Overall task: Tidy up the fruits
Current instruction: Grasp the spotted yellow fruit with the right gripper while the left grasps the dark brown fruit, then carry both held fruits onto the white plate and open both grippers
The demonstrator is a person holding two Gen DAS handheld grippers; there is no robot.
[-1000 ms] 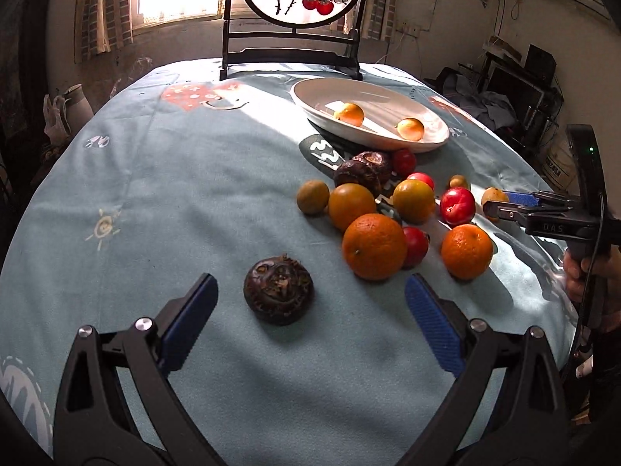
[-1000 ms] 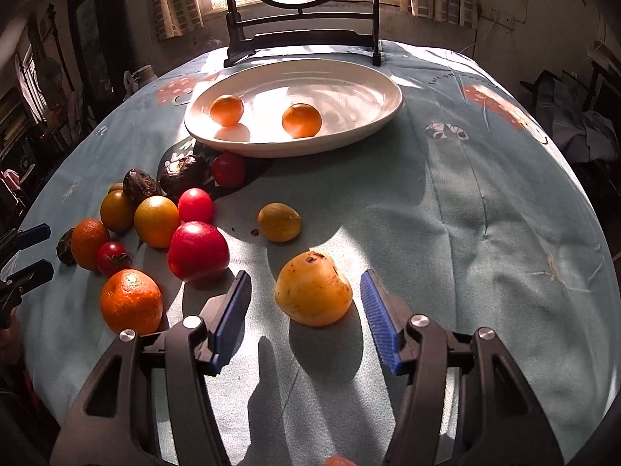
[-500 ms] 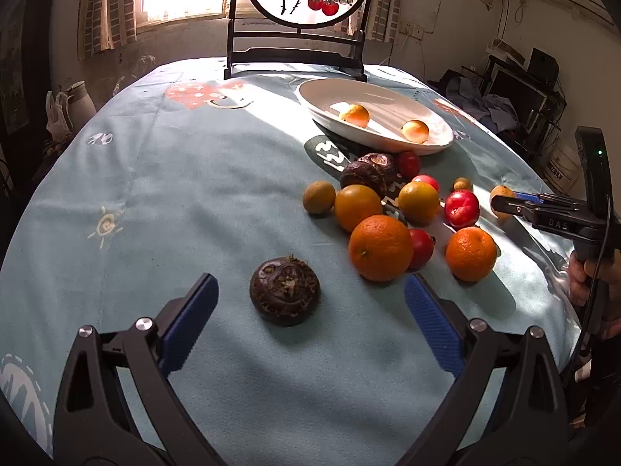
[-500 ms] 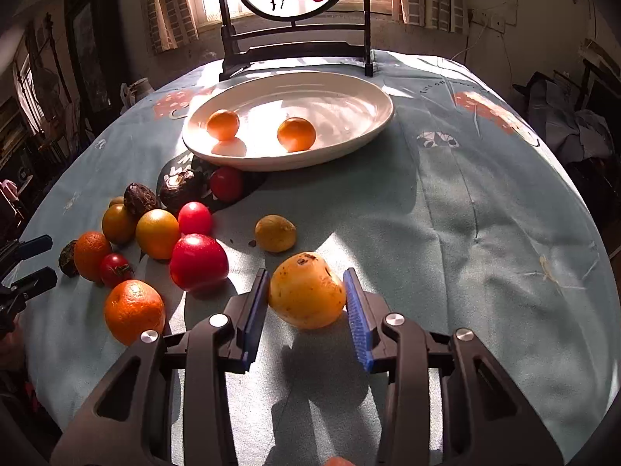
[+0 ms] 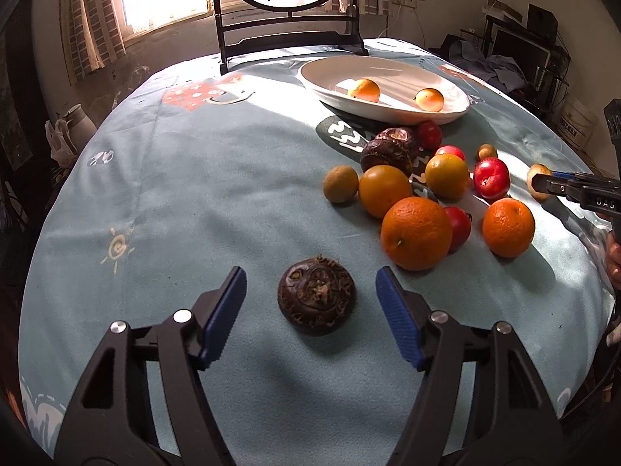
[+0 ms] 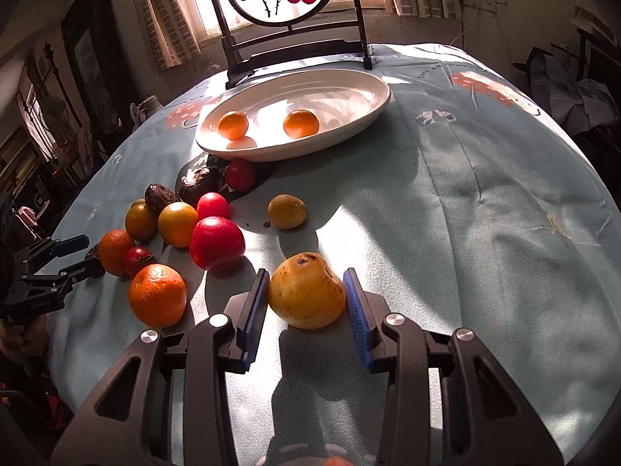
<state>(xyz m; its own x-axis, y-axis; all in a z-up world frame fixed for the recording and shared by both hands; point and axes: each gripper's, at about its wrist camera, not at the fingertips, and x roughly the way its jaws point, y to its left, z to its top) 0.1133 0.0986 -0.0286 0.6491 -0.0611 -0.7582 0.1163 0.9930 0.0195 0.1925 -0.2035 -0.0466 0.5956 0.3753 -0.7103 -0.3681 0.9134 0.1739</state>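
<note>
Sunlight falls on a round table with a pale blue cloth [image 6: 485,202]. Far back sits the big white plate [image 6: 349,116], and only two small orange fruits [image 6: 301,124] are in it. Most of the fruit pile [image 5: 415,194] waits loose on the cloth, so the job looks barely begun. The right gripper [image 6: 306,303] has its blue fingers pressed on both sides of a yellow pear [image 6: 306,291]. The left gripper [image 5: 310,303] has its fingers wide apart around a dark round fruit [image 5: 316,299], not touching it.
</note>
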